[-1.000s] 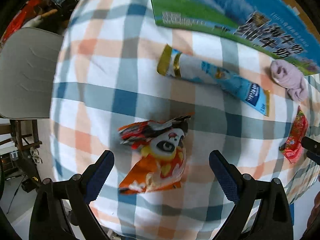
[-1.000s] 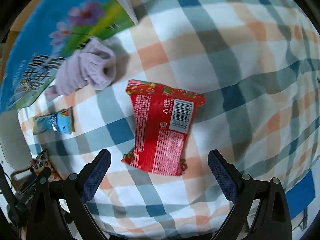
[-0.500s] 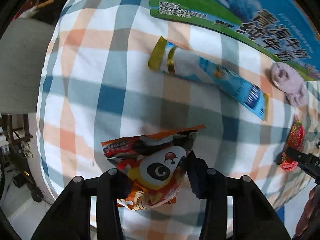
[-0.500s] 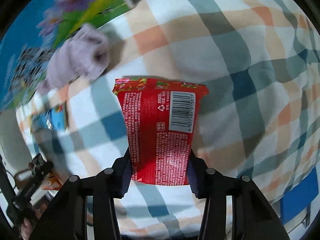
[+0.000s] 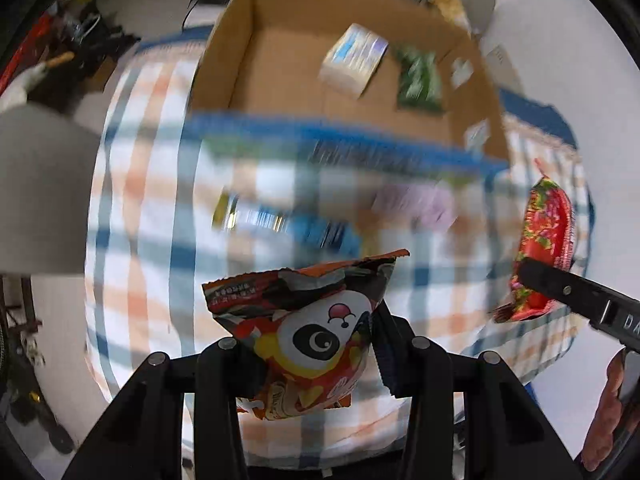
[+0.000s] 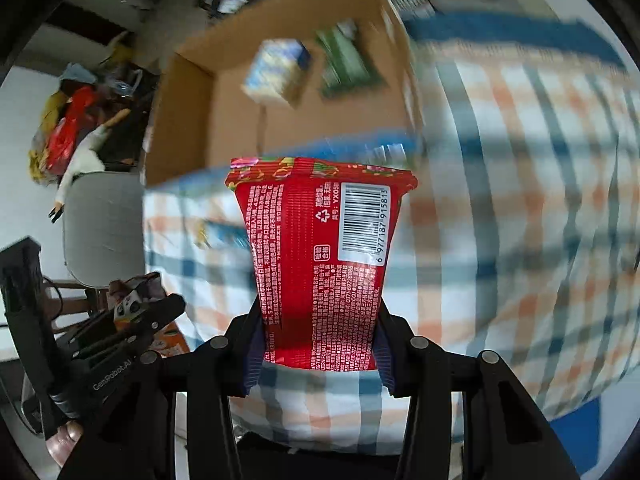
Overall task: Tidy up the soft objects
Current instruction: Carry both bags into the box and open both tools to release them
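Note:
My left gripper (image 5: 316, 364) is shut on an orange panda snack bag (image 5: 308, 328), held up above the checked tablecloth (image 5: 144, 208). My right gripper (image 6: 318, 356) is shut on a red snack packet (image 6: 320, 256), barcode side facing the camera; the same red packet (image 5: 544, 240) shows at the right in the left wrist view. Behind both stands an open cardboard box (image 5: 360, 80) with a white tissue pack (image 5: 354, 60) and a green packet (image 5: 418, 80) inside. On the cloth lie a blue tube-shaped pack (image 5: 288, 220) and a lilac sock (image 5: 416, 200), both blurred.
A grey chair seat (image 5: 36, 184) sits left of the table. Clutter fills the floor at the far left (image 6: 68, 128). In the right wrist view the left gripper (image 6: 132, 316) and a hand (image 6: 60, 444) are at lower left. The table edge falls away on the right (image 5: 576, 280).
Both grippers closed on their packets and lifted them off the cloth. The views tilted up, so the box's open inside now shows. The background blurs with motion.

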Tool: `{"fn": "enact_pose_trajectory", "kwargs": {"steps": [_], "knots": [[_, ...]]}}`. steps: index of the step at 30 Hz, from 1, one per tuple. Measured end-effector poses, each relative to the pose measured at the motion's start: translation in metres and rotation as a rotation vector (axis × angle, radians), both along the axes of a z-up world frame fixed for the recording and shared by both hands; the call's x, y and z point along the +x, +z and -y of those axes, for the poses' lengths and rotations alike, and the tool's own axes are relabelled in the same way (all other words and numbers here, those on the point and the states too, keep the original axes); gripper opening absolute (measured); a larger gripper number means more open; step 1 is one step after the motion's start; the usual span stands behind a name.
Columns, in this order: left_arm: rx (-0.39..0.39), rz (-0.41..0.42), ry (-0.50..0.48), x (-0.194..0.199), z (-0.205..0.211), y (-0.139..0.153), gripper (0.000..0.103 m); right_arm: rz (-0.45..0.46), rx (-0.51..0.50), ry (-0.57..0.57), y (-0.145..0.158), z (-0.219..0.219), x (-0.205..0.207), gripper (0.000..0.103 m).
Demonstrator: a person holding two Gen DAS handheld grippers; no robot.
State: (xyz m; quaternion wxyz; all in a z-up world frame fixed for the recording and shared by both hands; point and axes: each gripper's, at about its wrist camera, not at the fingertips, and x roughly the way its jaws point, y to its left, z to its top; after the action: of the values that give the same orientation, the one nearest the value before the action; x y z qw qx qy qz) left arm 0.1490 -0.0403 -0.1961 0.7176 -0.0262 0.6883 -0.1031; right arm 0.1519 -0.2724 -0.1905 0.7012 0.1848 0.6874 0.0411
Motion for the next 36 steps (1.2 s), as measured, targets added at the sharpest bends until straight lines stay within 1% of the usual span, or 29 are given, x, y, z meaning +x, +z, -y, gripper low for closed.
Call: {"fn": "enact_pose_trajectory", "kwargs": {"steps": [2,3,4,7,9,11,13,14,15,17,23,26,30,36], "knots": [[-0.003,0.045,-0.005,0.026,0.002,0.019,0.040,0.020,-0.018,0.012,0.013,0.002,0.018,0.048],[0.004,0.066,-0.007,0.040,0.010,0.026,0.040,0.033,-0.036,0.013,0.020,0.003,0.032,0.048],[0.010,0.081,-0.006,0.062,0.014,0.030,0.040,0.039,-0.044,0.014,0.023,0.004,0.041,0.048],[0.007,0.081,0.008,0.102,0.017,0.034,0.040,0.038,-0.063,0.008,0.025,0.009,0.075,0.048],[0.020,0.070,0.011,0.123,0.016,0.030,0.040,0.022,-0.079,0.005,0.019,0.007,0.095,0.048],[0.061,0.060,0.002,0.152,0.017,0.020,0.040,0.007,-0.104,0.016,0.011,0.005,0.108,0.048],[0.083,0.049,-0.002,0.170,0.022,0.012,0.040,-0.010,-0.129,0.019,-0.001,0.002,0.123,0.048],[0.094,0.030,0.001,0.186,0.022,0.003,0.040,-0.023,-0.140,0.022,-0.007,0.003,0.131,0.048],[0.095,0.018,0.004,0.196,0.023,-0.002,0.040,-0.038,-0.148,0.023,-0.017,-0.001,0.142,0.048],[0.095,-0.017,0.013,0.218,0.022,-0.020,0.040,-0.068,-0.153,0.022,-0.036,-0.006,0.158,0.048],[0.096,-0.092,0.020,0.264,0.027,-0.062,0.040,-0.130,-0.172,0.015,-0.085,-0.004,0.187,0.048],[0.104,-0.114,0.012,0.281,0.032,-0.079,0.040,-0.157,-0.177,0.019,-0.102,-0.003,0.192,0.048],[0.112,-0.131,-0.002,0.294,0.037,-0.094,0.040,-0.191,-0.177,0.035,-0.122,-0.004,0.193,0.048],[0.115,-0.138,-0.023,0.306,0.043,-0.104,0.042,-0.234,-0.174,0.053,-0.141,-0.008,0.191,0.048]]}}
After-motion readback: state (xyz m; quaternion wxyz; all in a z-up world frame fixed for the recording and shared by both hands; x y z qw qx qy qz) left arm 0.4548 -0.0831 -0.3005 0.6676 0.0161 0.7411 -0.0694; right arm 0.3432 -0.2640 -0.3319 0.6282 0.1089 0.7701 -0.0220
